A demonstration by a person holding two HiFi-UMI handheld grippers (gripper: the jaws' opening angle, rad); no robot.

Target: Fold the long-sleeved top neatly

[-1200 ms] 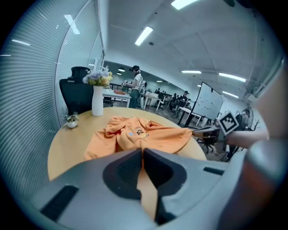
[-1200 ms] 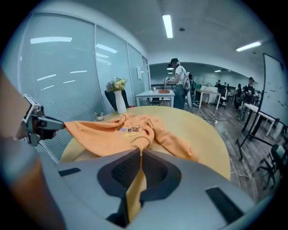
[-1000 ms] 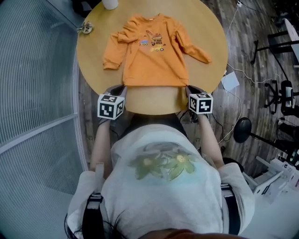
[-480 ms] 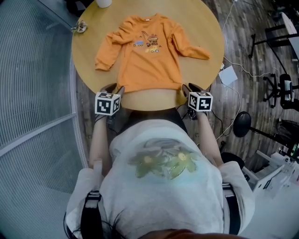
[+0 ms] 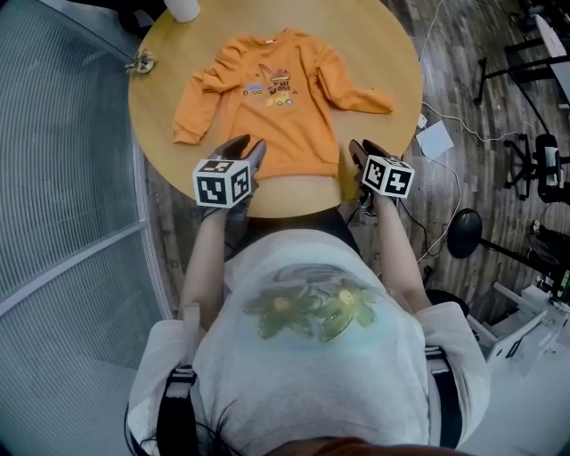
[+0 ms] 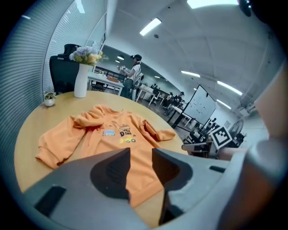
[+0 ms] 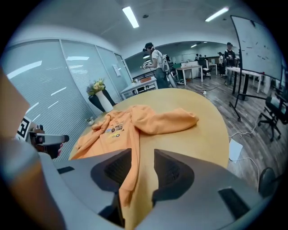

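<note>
An orange long-sleeved top [image 5: 276, 107] lies flat, front up, on the round wooden table [image 5: 374, 44], its hem towards me and both sleeves spread out. My left gripper [image 5: 247, 147] hovers over the hem's left corner. Its jaws have just been opening and stand open [image 6: 141, 152], with the top [image 6: 112, 134] showing through the gap below them. My right gripper [image 5: 362, 148] sits at the hem's right corner. Its jaws have also just been opening and stand open [image 7: 142, 155]. The hem's edge [image 7: 130, 188] lies loose between them, not pinched.
A white vase [image 5: 183, 9] with flowers [image 6: 87, 56] stands at the table's far edge, with a small object [image 5: 140, 62] beside it. A glass wall runs along the left. To the right, a white sheet [image 5: 436, 138], cables and chair bases lie on the floor. A person [image 7: 157, 60] stands far off.
Both grippers have parted their jaws and let go of the hem corners. The left gripper has risen and moved forward over the hem; the right has barely shifted.
</note>
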